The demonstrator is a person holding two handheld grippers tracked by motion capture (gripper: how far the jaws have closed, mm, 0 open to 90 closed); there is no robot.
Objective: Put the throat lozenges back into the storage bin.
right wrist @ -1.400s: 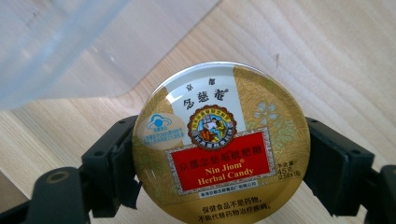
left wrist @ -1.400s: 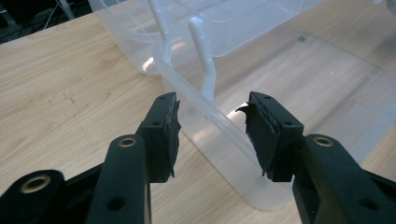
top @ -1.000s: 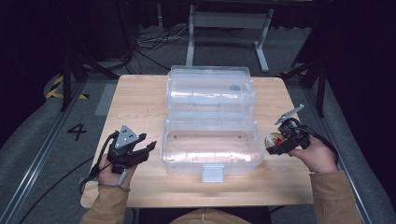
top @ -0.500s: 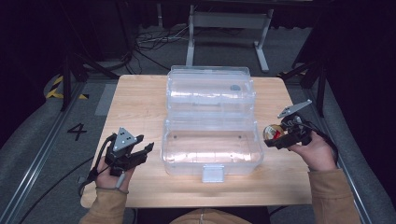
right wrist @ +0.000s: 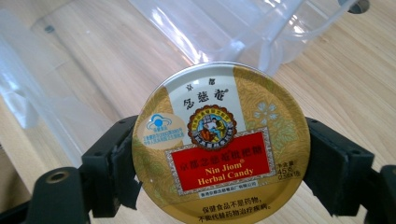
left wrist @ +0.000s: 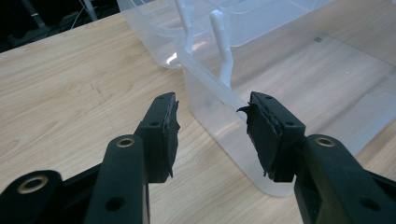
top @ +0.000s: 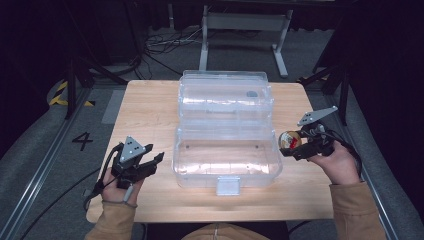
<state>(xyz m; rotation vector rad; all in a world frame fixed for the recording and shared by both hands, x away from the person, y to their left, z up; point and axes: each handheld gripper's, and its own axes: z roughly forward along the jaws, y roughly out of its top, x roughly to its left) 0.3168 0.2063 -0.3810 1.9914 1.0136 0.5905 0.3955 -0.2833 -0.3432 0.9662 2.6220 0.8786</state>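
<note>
Right tongs (top: pixel 291 146) lifted with candy tin (right wrist: pixel 221 142) clamped, beside box (top: pixel 226 172).

Counted: one round gold candy tin (right wrist: pixel 221 142), one clear plastic hinged box (top: pixel 226 131), one wooden table (top: pixel 150 107), two black grippers.

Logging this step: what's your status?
Right gripper shut on candy tin, beside open clear box. Left gripper open, empty. Nothing in the way.

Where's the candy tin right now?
The candy tin is clamped in the right tool, off the table just right of the open clear box, by its front half.
</note>
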